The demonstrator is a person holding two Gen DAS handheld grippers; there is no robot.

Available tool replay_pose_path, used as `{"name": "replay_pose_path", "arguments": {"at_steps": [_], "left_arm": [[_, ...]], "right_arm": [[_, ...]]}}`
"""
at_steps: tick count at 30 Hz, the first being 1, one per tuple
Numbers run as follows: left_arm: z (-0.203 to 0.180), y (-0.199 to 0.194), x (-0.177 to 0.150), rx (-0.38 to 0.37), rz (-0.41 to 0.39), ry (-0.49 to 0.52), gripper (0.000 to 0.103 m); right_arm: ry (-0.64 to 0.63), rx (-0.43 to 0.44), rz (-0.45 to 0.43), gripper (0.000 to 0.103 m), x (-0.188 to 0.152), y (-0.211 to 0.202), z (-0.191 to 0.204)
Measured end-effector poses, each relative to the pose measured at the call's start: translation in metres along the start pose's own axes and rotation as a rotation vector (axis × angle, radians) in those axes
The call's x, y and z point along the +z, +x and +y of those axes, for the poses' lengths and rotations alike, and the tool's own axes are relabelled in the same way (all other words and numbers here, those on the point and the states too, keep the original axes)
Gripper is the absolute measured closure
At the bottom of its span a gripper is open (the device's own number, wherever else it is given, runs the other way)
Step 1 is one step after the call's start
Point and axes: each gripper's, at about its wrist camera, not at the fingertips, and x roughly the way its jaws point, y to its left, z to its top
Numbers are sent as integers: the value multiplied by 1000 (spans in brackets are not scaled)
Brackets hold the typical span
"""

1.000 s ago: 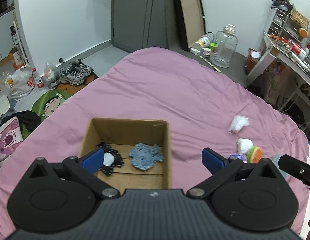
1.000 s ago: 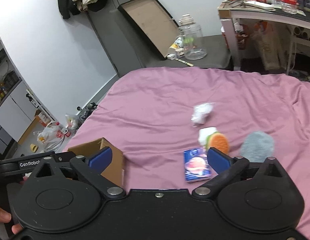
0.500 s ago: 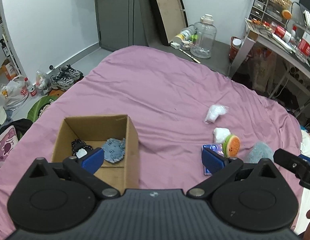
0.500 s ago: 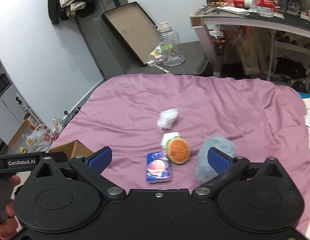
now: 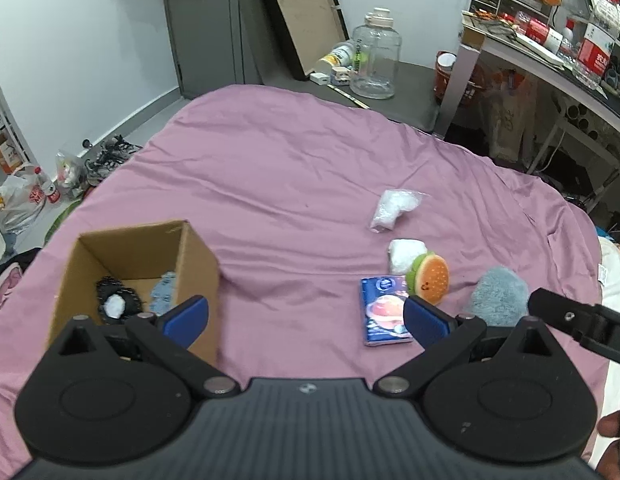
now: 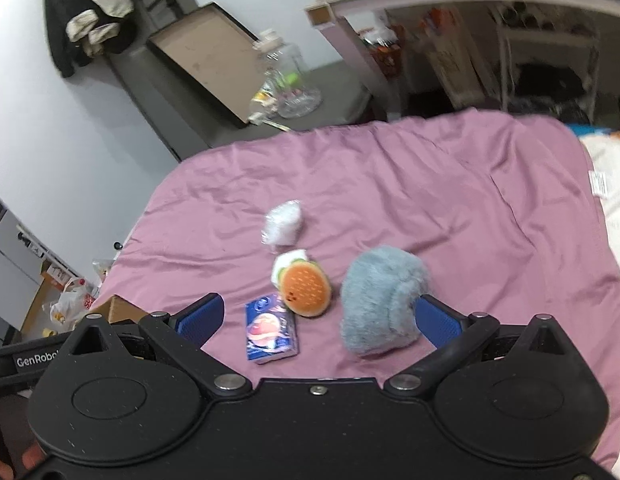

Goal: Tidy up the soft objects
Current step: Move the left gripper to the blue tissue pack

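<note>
Home bedroom; pink-sheeted bed [image 5: 270,168], cluttered desk [image 5: 550,60], shoes on floor [image 5: 110,156]

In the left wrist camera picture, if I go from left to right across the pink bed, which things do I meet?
cardboard box → blue tissue pack → burger plush → grey fluffy toy. I leave out the two white bags, since they lie above the pack and the burger plush.
</note>
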Motion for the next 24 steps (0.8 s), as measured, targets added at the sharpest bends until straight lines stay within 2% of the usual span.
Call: {"name": "replay_pose_path", "arguments": {"at_steps": [7, 10, 24], "left_arm": [[-20, 28, -4, 9, 32, -9, 1], [-30, 38, -6, 10, 45, 11, 1], [-58, 98, -13, -8, 120, 11, 3]], "right_arm": [[70, -13, 59, 0, 0, 19, -26], [116, 11, 92, 0, -2, 27, -35], [114, -28, 146, 0, 0, 68, -42]]}}
